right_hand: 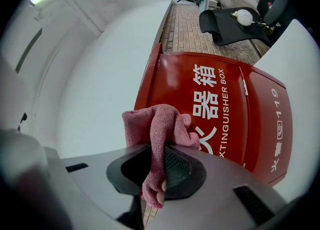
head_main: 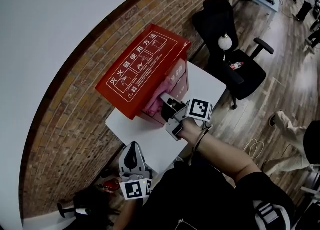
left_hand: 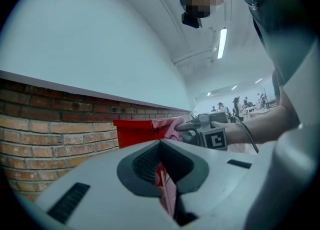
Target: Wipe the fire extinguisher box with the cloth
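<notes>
Pink cloth [right_hand: 159,124] in outstretched right claw [head_main: 168,106], against box [right_hand: 225,99]

A smooth, glossy red fire extinguisher box [head_main: 142,69] on a matt white tabletop [head_main: 131,126], backed by a rough brick wall [head_main: 65,139]. Nubby pink cloth [right_hand: 157,124] sits in the matt grey plastic right tongs [right_hand: 161,170]; the floor [head_main: 280,74] is wood plank.

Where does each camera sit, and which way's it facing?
Head view: on the head, steeply down on the box and table; left gripper, right gripper and right forearm show.
Left gripper view: on the left gripper, along its shut jaws toward the box and brick wall; the right gripper shows.
Right gripper view: on the right gripper, facing the box's front; its jaws clamp the cloth.
Shared: all three show box and cloth.
</notes>
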The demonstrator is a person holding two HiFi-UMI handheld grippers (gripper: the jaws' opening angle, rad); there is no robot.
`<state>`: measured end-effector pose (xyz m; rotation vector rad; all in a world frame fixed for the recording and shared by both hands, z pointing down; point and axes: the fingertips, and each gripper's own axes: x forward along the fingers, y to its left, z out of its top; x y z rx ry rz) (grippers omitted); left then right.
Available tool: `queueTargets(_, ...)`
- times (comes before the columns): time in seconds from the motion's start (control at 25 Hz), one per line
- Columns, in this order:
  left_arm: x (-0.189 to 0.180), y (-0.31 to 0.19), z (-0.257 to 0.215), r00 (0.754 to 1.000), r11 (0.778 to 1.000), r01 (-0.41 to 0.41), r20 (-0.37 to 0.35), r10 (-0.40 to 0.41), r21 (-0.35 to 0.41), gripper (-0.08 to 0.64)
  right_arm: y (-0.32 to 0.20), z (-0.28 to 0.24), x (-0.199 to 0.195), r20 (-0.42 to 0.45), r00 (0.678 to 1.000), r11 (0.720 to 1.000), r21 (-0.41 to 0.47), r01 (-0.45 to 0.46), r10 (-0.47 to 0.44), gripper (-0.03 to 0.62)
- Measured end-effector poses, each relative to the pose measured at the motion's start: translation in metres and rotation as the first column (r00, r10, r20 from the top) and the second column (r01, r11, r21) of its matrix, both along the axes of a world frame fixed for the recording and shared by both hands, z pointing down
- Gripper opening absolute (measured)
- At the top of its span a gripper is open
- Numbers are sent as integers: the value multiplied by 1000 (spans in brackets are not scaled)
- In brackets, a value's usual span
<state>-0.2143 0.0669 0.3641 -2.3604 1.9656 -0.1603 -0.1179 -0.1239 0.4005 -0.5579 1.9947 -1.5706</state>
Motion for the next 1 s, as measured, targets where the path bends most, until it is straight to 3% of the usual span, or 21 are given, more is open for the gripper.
queueTargets(0.48, -9, 3, 5, 1000, 1000, 18, 3, -18, -25, 49, -2, 38, 0, -64, 998, 999, -31, -12, 10, 63)
queueTargets(1.0, -11, 2, 12, 1000, 999, 31, 2, -31, -44, 49, -3, 97, 0, -138, 990, 992, -128, -14, -3, 62)
